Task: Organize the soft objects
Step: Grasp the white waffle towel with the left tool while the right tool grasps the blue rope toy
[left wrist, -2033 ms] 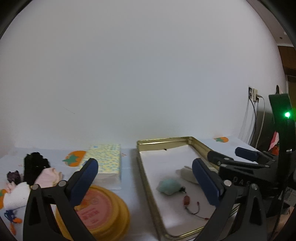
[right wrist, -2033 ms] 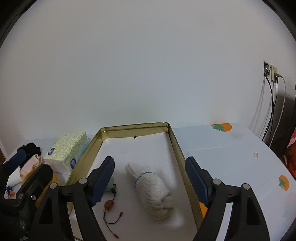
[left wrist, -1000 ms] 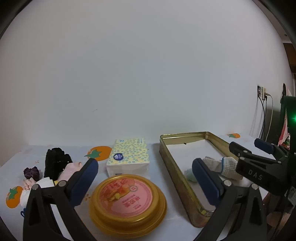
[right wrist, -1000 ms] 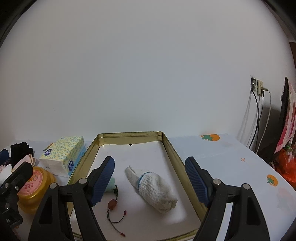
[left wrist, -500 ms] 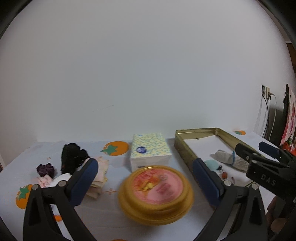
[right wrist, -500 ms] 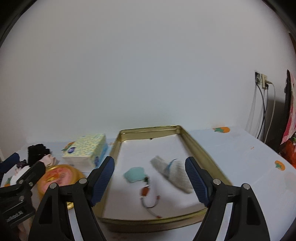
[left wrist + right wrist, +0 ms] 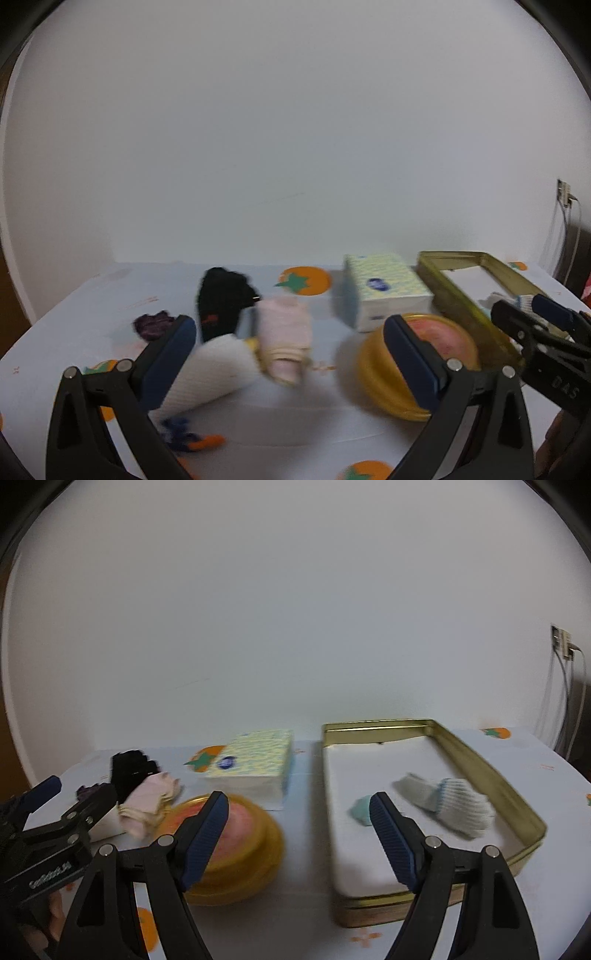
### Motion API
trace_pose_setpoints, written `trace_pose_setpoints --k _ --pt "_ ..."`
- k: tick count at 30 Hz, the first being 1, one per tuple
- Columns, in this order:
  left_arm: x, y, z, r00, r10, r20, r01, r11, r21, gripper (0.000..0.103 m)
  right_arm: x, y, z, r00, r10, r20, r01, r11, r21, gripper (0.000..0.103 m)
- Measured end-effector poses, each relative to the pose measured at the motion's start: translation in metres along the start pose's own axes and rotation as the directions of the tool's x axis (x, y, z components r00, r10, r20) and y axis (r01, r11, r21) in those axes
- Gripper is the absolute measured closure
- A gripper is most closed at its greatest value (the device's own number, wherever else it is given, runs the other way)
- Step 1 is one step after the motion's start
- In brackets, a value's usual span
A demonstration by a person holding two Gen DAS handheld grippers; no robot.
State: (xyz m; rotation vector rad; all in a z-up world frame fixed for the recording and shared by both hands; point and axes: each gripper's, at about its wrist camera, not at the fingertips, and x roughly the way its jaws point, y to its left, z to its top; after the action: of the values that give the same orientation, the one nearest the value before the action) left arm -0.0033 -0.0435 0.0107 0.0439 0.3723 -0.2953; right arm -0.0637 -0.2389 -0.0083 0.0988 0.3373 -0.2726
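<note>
Blue-padded left tool (image 7: 290, 350) and right tool (image 7: 299, 830), wide apart, empty.

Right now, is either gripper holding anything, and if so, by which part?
Nothing is held. The left gripper and the right gripper both stand open with nothing between the fingers.

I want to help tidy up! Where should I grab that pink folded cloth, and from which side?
Probably grab the pink folded cloth across its thick middle, coming from above and in front. It lies on the table in a soft bundle, with the white cloth and black cloth close on one side, so pinch along its free edges.
</note>
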Motion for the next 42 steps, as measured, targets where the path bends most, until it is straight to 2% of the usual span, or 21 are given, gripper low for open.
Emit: trace_pose_setpoints --k 6,11,14,18,20,22,23,25,27,28,32,34,36,40,42 --pt "0.005 0.045 0.0 0.997 0.063 -0.042 -0.064 0.998 -0.028 0.0 0.011 0.04 -0.002 0.997 0.073 -0.031 -0.075 0.996 -0.048 0.023" --pt "0.018 0.079 -0.006 0.988 0.042 -0.151 -0.061 0.99 -0.124 0.0 0.017 0.065 -0.002 0.991 0.126 -0.049 -0.13 0.988 -0.078 0.023" --pt "0.03 0.093 -0.013 0.969 0.029 -0.246 -0.07 0.985 -0.16 0.0 0.022 0.077 -0.002 0.987 0.149 -0.069 -0.155 0.984 -0.092 0.023" --pt "0.048 0.104 -0.023 0.932 0.004 -0.361 -0.082 0.976 -0.201 0.0 0.022 0.084 -0.004 0.983 0.163 -0.084 -0.171 0.98 -0.103 0.023" --pt "0.054 0.105 -0.027 0.922 -0.015 -0.387 -0.074 0.974 -0.214 0.005 0.02 0.082 -0.004 0.981 0.176 -0.079 -0.183 0.979 -0.086 0.023" --pt "0.054 0.102 -0.029 0.916 -0.044 -0.398 -0.047 0.975 -0.216 0.021 0.02 0.079 -0.005 0.977 0.193 -0.086 -0.199 0.978 -0.062 0.023" --pt "0.056 0.101 -0.03 0.912 -0.055 -0.407 -0.036 0.976 -0.214 0.023 0.02 0.077 -0.005 0.975 0.201 -0.093 -0.206 0.977 -0.051 0.023" --pt "0.061 0.099 -0.033 0.901 -0.076 -0.427 -0.021 0.976 -0.216 0.035 0.023 0.075 -0.005 0.97 0.215 -0.113 -0.22 0.975 -0.032 0.023" --pt "0.067 0.1 -0.036 0.887 -0.098 -0.451 -0.01 0.973 -0.231 0.037 0.024 0.074 -0.006 0.966 0.226 -0.126 -0.23 0.973 -0.017 0.023" --pt "0.068 0.099 -0.036 0.886 -0.099 -0.453 -0.011 0.972 -0.233 0.037 0.025 0.074 -0.006 0.964 0.23 -0.13 -0.233 0.972 -0.011 0.023" --pt "0.074 0.092 -0.032 0.884 -0.099 -0.456 -0.006 0.975 -0.223 0.038 0.023 0.076 -0.007 0.962 0.238 -0.136 -0.241 0.97 -0.009 0.023" --pt "0.072 0.092 -0.032 0.885 -0.133 -0.446 0.03 0.972 -0.231 0.067 0.022 0.077 -0.007 0.962 0.239 -0.133 -0.242 0.97 -0.012 0.023" --pt "0.07 0.093 -0.031 0.891 -0.141 -0.432 0.037 0.97 -0.24 0.069 0.02 0.077 -0.007 0.962 0.242 -0.125 -0.246 0.969 -0.015 0.023" --pt "0.049 0.096 -0.022 0.937 -0.153 -0.313 0.072 0.964 -0.254 0.071 0.017 0.082 -0.008 0.954 0.274 -0.125 -0.279 0.96 -0.028 0.023" --pt "0.031 0.097 -0.012 0.967 -0.135 -0.218 0.083 0.969 -0.234 0.071 0.015 0.086 -0.009 0.949 0.291 -0.124 -0.298 0.954 -0.042 0.023"
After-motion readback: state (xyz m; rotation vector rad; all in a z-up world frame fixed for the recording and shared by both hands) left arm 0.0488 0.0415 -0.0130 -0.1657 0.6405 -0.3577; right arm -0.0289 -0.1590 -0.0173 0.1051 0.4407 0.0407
